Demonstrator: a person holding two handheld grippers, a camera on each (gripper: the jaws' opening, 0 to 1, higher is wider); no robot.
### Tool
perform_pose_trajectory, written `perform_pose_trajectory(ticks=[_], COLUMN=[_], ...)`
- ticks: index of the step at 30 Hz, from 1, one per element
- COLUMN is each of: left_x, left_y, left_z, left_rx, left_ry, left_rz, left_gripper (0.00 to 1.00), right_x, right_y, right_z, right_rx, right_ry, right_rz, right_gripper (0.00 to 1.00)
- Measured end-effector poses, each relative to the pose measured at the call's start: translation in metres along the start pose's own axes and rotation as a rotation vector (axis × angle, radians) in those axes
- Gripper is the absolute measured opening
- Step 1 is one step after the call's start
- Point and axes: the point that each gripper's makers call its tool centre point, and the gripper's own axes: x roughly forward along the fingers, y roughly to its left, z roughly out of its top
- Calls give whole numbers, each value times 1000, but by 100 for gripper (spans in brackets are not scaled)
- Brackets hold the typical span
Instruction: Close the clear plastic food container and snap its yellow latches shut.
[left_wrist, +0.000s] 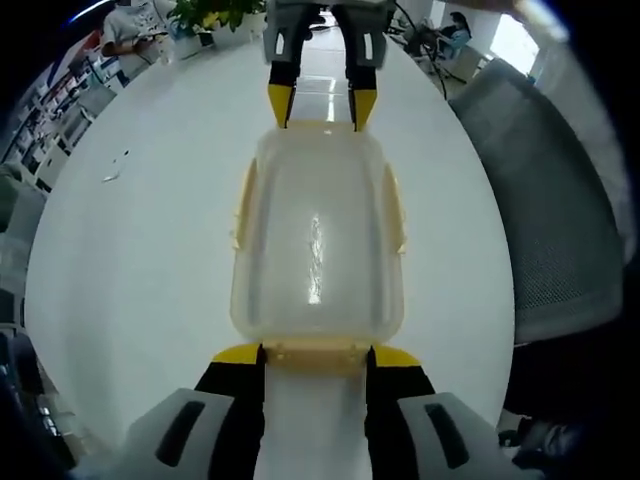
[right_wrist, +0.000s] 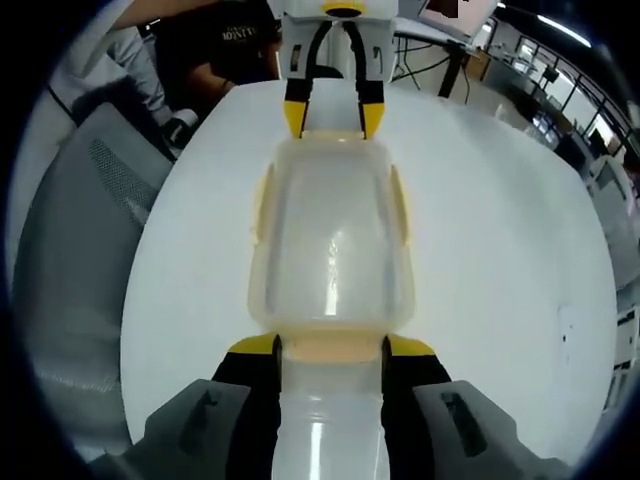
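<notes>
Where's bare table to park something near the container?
Bare white round table runs along both long sides of the clear plastic food container. Its short ends are crowded: left gripper at one, right gripper at the other.

Place: an office is showing around the work.
Furniture: a white round table (left_wrist: 150, 250) and a grey mesh chair (left_wrist: 545, 200) are standing together.
Background: desks (right_wrist: 450, 40), potted plants (left_wrist: 215, 15) and seated people (left_wrist: 455, 30) are showing.
</notes>
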Motion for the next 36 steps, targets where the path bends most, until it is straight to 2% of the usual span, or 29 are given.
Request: perform_pose_trajectory(ticks=[15,24,36], left_x=[-19,-22,-17], left_y=[0,2,1], left_z=[25,49,86], left_rx=[-1,7,18], left_ry=[-4,-9,-12], left_rz=[25,31,31], left_gripper=[33,33,33], right_x=[-33,-50,-71], right_y=[-2,-2,1], right_z=[-2,-17,-48], right_rx=[-15,-14,-3], right_ry=[-27,-31,-26], right_rz=[-16,-31,-38], right_gripper=[35,35,35])
